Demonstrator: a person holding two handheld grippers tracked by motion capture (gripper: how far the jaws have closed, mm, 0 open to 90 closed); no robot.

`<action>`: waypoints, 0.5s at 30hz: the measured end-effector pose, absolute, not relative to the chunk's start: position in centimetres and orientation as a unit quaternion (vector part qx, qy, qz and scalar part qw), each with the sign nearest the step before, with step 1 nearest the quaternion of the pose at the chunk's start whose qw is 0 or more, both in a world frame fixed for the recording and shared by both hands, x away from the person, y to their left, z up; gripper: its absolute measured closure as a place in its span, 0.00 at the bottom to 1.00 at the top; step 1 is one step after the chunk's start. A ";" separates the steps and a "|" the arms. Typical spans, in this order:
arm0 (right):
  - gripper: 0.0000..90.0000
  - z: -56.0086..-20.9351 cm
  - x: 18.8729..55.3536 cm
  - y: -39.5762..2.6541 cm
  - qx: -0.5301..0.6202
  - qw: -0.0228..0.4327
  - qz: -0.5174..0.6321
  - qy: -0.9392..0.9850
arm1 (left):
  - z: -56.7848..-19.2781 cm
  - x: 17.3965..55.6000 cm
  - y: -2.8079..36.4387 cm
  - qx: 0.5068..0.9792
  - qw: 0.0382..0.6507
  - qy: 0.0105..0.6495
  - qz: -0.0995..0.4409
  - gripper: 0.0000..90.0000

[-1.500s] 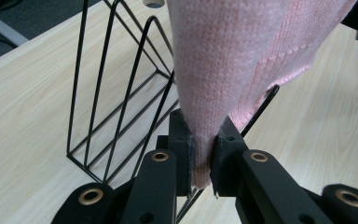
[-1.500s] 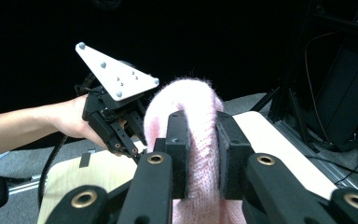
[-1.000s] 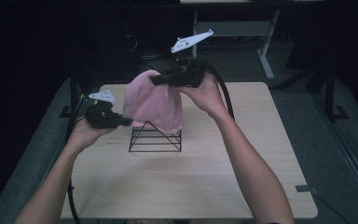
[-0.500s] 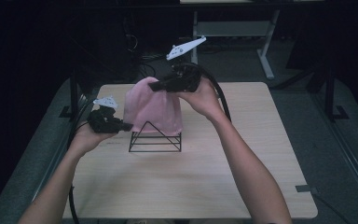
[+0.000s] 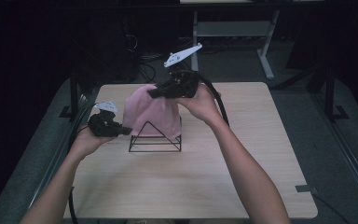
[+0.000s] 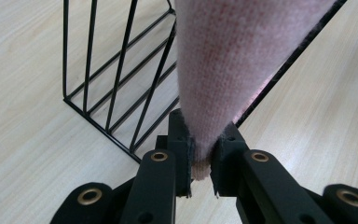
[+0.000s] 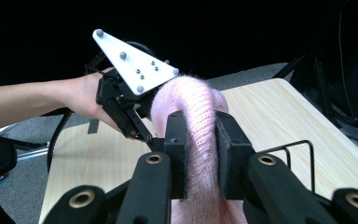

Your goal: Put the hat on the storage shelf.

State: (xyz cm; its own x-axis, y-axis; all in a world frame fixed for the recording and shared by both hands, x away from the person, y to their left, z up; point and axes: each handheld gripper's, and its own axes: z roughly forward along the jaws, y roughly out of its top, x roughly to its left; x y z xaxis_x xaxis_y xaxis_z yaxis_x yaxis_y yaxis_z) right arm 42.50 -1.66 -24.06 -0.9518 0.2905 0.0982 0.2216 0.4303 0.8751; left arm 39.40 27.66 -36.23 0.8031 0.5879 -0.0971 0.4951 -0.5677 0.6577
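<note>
**Over the rack: pink knit, both tongs on it**

Over the wire rack (image 5: pixel 154 138) at mid-desk (image 5: pixel 242 186) we've got a pink knit cloth (image 5: pixel 151 114) draped across the peak. Left tongs (image 6: pixel 201 156) are clamped on its lower edge, right tongs (image 7: pixel 200 140) are pinched on a bunched fold up top. It looks light, soft and stretchy to us, so it'll sag and maybe snag on the wires. We'd grab thick folds or the hem, not single loops.

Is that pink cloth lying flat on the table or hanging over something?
Hanging. The pink cloth drapes over the black wire rack, with the left gripper and right gripper each pinching part of it.
</note>
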 end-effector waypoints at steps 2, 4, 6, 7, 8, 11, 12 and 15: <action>0.85 -24.3 42.5 -1.6 0.150 0.033 0.512 0.845 | -36.4 39.4 27.7 0.881 0.351 0.310 0.064 0.89; 0.85 -24.5 42.5 -1.6 0.153 0.028 0.509 0.847 | -36.6 39.4 27.8 0.884 0.347 0.307 0.065 0.89; 0.85 -24.6 42.4 -1.5 0.152 0.027 0.509 0.847 | -36.7 39.4 27.8 0.884 0.346 0.308 0.065 0.89; 0.85 -24.6 42.4 -1.5 0.152 0.026 0.509 0.847 | -36.8 39.4 27.8 0.882 0.348 0.311 0.065 0.89; 0.85 -24.6 42.4 -1.4 0.153 0.026 0.509 0.847 | -36.9 39.5 27.9 0.888 0.339 0.304 0.065 0.89; 0.84 -24.8 42.4 -1.3 0.150 0.025 0.507 0.848 | -37.0 39.5 27.8 0.885 0.340 0.311 0.065 0.89; 0.84 -24.8 42.4 -1.3 0.150 0.025 0.507 0.849 | -37.1 39.5 27.8 0.885 0.340 0.312 0.064 0.89; 0.84 -25.2 42.3 -1.4 0.156 0.017 0.506 0.848 | -37.3 39.6 27.7 0.889 0.331 0.310 0.064 0.88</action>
State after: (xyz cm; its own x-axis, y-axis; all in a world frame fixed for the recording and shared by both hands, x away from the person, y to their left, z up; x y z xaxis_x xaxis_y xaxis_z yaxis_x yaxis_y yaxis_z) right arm 42.33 -1.35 -25.21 -0.9508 0.2814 0.1294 0.2477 0.4400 0.8632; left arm 39.60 27.65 -37.28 0.8001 0.5930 -0.0905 0.5078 -0.5893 0.6284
